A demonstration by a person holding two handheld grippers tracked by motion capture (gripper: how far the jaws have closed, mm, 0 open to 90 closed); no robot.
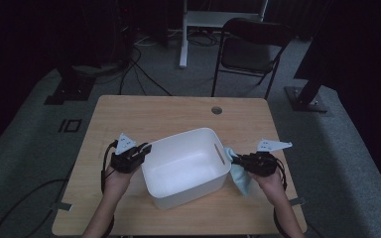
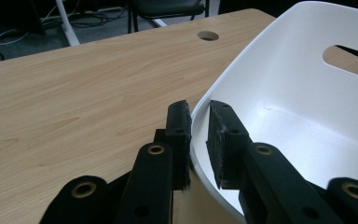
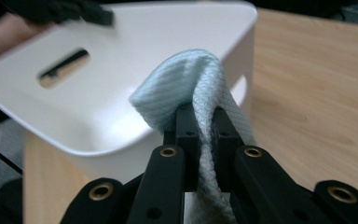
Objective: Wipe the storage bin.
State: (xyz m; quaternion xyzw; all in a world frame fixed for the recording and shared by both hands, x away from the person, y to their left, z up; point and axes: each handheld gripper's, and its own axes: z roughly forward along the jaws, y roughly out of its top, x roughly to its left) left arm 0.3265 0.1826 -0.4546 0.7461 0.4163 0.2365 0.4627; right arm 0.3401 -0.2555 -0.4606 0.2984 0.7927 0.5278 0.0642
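Cloth's [image 3: 200, 93] lower end perhaps cut off

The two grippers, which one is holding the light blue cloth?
The right gripper, at the bin's slotted end: its jaws pinch the light blue cloth. The left gripper instead straddles the white bin's rim.

**A dim room around a pale wood tabletop**

The light wooden tabletop [image 1: 129, 119] has a round cable hole [image 1: 217, 110] near its far edge. It stands on grey carpet floor [image 1: 347, 148]. Behind it are a black folding chair [image 1: 250, 49] and a white metal desk frame [image 1: 213, 20], with dark cables [image 1: 144, 74] trailing across the floor. The back of the room is in deep shadow.
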